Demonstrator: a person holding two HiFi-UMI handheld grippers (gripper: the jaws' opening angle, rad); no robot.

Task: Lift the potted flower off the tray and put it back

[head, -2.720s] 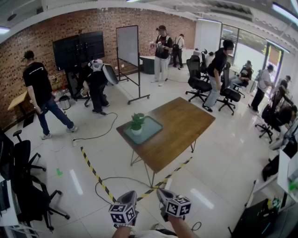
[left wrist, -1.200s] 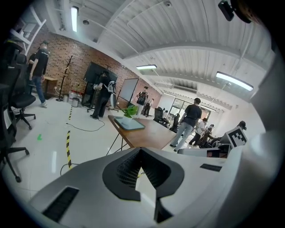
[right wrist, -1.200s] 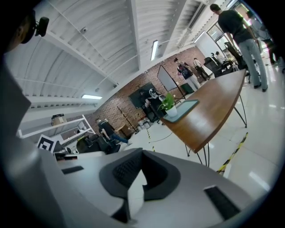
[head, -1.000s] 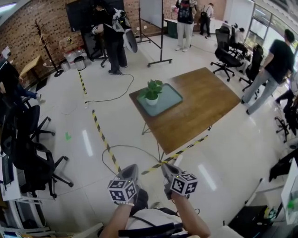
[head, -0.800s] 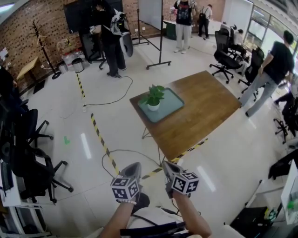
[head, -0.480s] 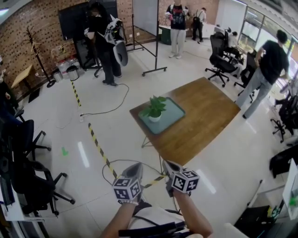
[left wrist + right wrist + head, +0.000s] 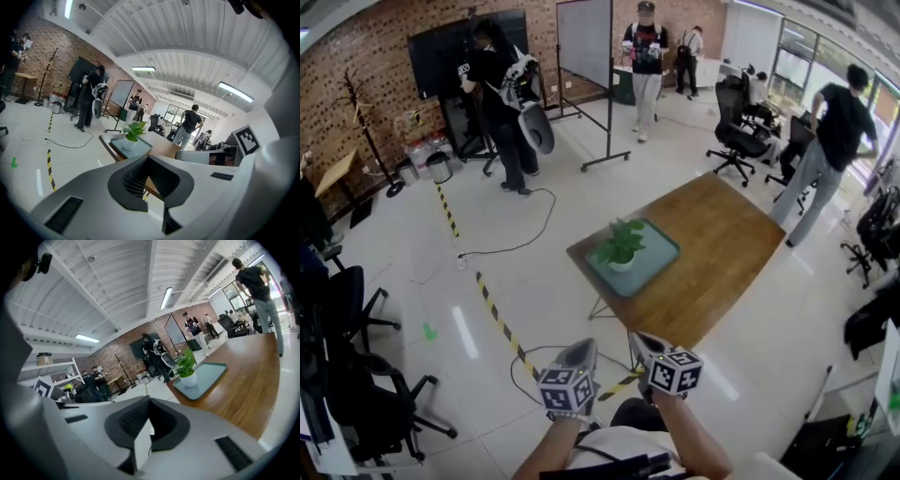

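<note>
Table (image 7: 722, 246) looms nearer than a second back. Plant (image 7: 622, 244) sits on tray (image 7: 660, 257), untouched. Left gripper (image 7: 582, 349) and right gripper (image 7: 640, 341): jaws together, empty, well short of table.

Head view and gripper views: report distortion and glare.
Head view: fisheye bowing, light streaks on the glossy white floor; leafy green plant in white pot sharp. Left gripper view: dark round vignette. Right gripper view: same vignette, brown wooden table stretched.
</note>
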